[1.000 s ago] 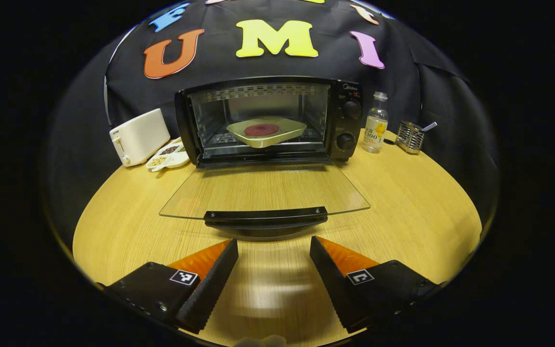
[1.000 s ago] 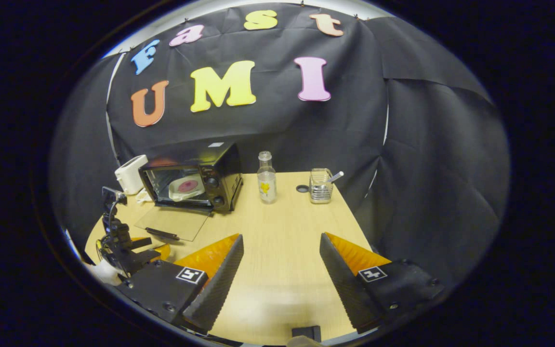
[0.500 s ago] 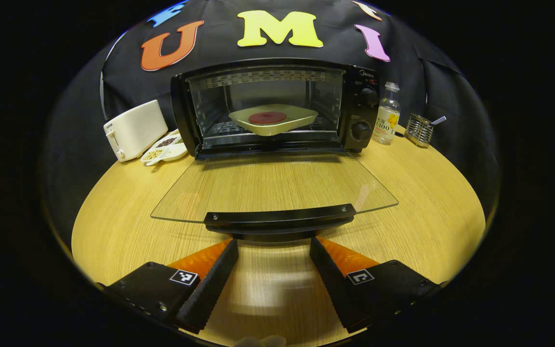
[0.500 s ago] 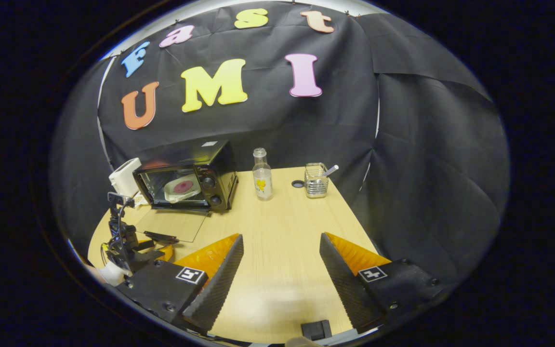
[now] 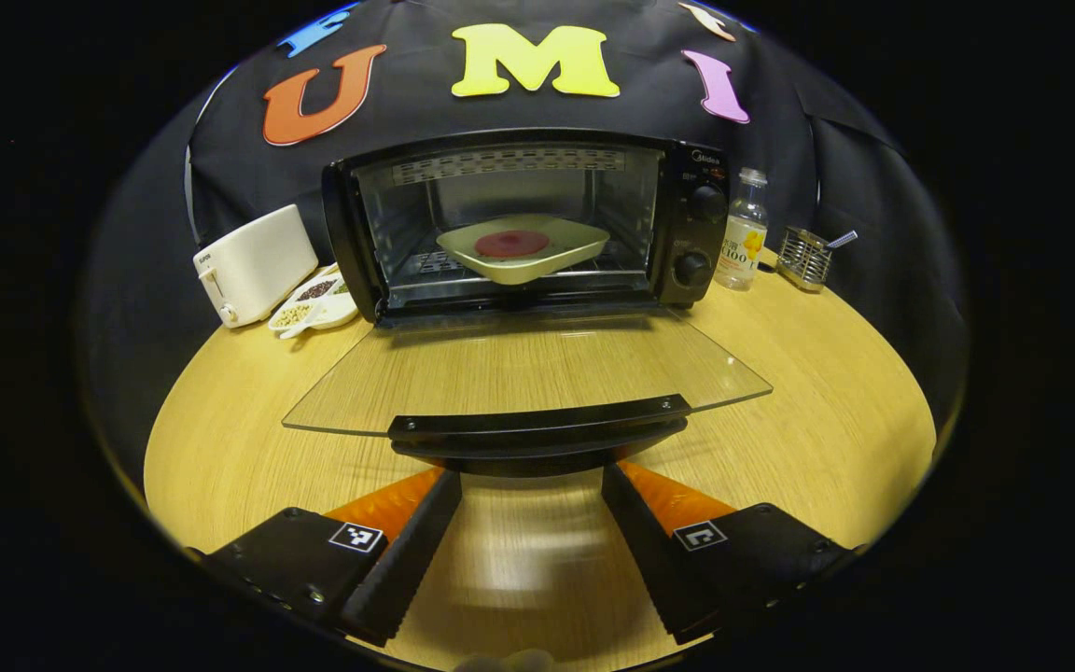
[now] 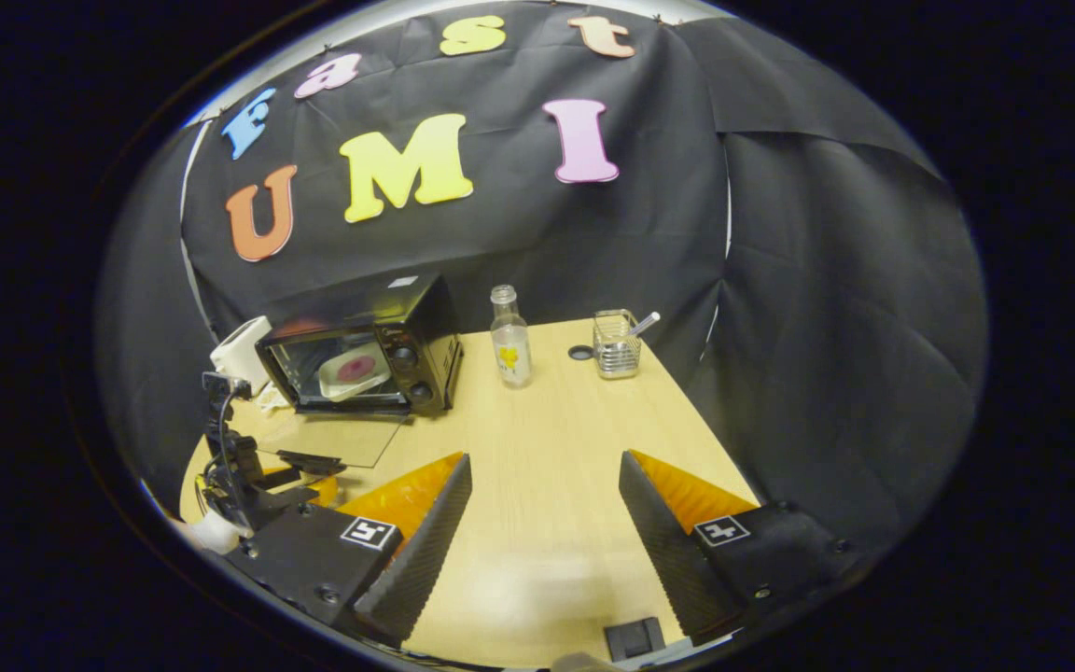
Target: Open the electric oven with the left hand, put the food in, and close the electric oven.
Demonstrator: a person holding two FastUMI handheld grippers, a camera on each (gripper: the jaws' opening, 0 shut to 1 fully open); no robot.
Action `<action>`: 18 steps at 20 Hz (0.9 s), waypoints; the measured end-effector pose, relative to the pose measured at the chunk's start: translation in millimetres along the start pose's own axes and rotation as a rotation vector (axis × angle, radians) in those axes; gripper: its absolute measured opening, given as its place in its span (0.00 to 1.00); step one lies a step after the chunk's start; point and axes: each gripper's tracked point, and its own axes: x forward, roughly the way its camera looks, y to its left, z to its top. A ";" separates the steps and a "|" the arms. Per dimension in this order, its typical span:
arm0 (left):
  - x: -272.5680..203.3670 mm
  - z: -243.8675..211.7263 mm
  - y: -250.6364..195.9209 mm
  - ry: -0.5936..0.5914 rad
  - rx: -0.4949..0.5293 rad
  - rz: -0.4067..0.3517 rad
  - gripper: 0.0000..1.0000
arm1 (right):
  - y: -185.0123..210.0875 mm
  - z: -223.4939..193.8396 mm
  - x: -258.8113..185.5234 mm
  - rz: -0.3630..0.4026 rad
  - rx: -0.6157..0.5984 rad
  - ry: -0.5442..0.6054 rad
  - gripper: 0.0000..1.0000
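Electric oven (image 5: 519, 219) sits at the far edge of the round wooden table (image 5: 808, 392), backed against the booth wall, door fully down. The glass door (image 5: 528, 369) lies about level over the tabletop, hinged at the oven's bottom front, with its black handle bar (image 5: 537, 431) on the near edge. Food is inside: a red disc (image 5: 511, 244) on a pale square plate (image 5: 537, 257), resting on the wire rack in the oven cavity, slightly tilted. Left gripper (image 5: 531, 481) is open with a wide gap between the fingers, low over the table, tips just under or behind the handle bar; can't tell whether they touch it, and neither finger presses on it. Two control knobs (image 5: 698, 233) sit on the oven's right panel. Toward the far-left edge beside the oven: a white toaster (image 5: 253, 263) and, in front of it, a white divided dish (image 5: 314, 303) of grains and seeds. To the right of the oven: a clear bottle (image 5: 745, 241) with a yellow label, upright, then a wire mesh holder (image 5: 803, 259) with a utensil handle sticking out, near the far-right edge. Right gripper (image 6: 545, 485) is open, holding nothing, hovering over the table's near-right part, well apart from the oven. In the right gripper view the left gripper sits at the near-left edge in front of the lowered door, and a small dark round disc (image 6: 580, 353) lies on the table between bottle and holder.
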 end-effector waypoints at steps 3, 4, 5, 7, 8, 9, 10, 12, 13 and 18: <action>-2.3 19.2 -0.3 -0.025 0.007 -0.007 0.97 | 1.3 -2.9 1.6 -0.001 0.018 0.002 1.00; -2.7 25.8 -0.4 -0.033 0.006 -0.009 0.97 | 1.2 -3.6 1.7 -0.001 0.026 0.002 1.00; -3.4 34.0 -0.5 -0.042 0.003 -0.012 0.97 | 1.6 -5.0 2.4 -0.001 0.036 0.003 0.96; -5.9 53.5 -1.8 -0.069 0.000 -0.017 0.98 | 0.9 -5.8 1.7 -0.004 0.052 0.004 0.96; -7.9 63.3 -2.9 -0.081 0.000 -0.019 0.98 | 0.1 -6.3 1.1 -0.007 0.059 0.004 0.96; -9.1 74.0 -3.3 -0.094 -0.002 -0.026 0.98 | -0.6 -6.3 0.6 -0.010 0.064 0.002 1.00; -9.7 84.8 -5.9 -0.110 -0.009 -0.036 0.97 | -1.4 -5.9 -0.4 -0.014 0.071 -0.001 0.96; -10.1 104.7 -4.9 -0.137 0.003 -0.038 0.98 | -3.2 -5.9 -0.9 -0.021 0.085 -0.007 1.00; -10.2 113.3 -1.9 -0.154 0.012 -0.029 0.98 | -3.9 -5.4 -1.5 -0.025 0.094 -0.011 1.00; -10.0 130.5 2.0 -0.200 0.055 -0.009 0.97 | -2.5 -3.5 -7.5 -0.034 0.109 -0.028 0.96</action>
